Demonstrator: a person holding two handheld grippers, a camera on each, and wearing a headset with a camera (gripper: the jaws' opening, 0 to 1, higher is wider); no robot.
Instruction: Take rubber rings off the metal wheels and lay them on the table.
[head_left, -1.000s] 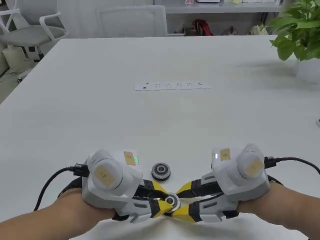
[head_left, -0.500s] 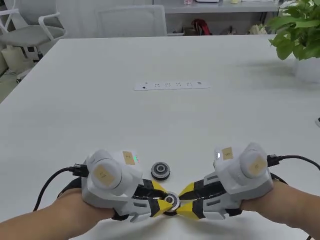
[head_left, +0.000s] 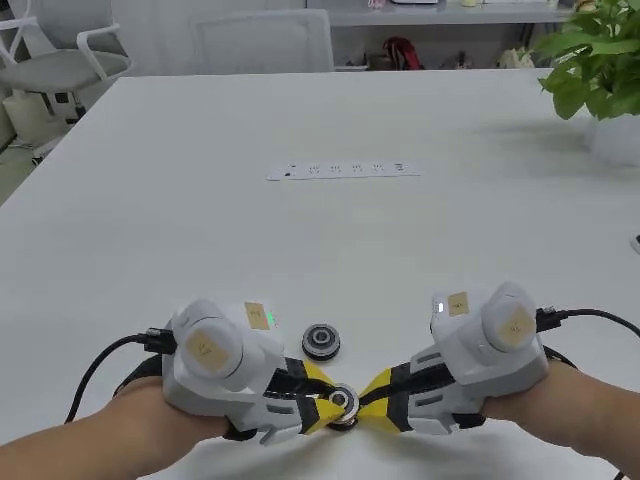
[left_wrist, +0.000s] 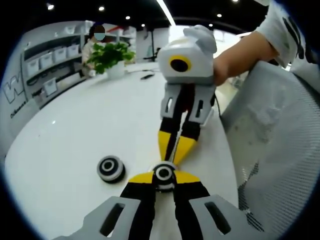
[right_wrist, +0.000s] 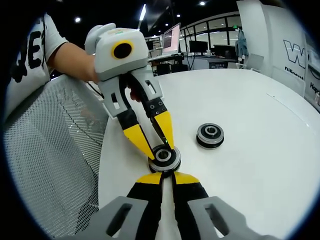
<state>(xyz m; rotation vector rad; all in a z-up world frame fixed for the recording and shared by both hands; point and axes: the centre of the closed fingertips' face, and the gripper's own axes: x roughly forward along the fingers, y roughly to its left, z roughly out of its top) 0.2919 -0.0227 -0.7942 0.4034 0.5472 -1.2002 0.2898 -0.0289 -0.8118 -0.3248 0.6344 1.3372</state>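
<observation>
Few letters legible
Left gripper view: a large "W" on the wall (left_wrist: 12, 91). Right gripper view: "WE" on a shirt (right_wrist: 31, 50) and "W" on the far wall (right_wrist: 295, 51), with smaller print beneath it unreadable.

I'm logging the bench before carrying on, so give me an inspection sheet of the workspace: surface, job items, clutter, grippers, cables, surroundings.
Surface: white table.
Job's things: held wheel between both grippers; free wheel lying just beyond it; a dark ring on each.
Clutter: power strip mid-table.
Grippers: left gripper shut on the held wheel; right gripper jaws nearly together at its rim, grip unclear.
Cables: black cable from the left gripper, another from the right.
Surroundings: plant far right; chair far left.
</observation>
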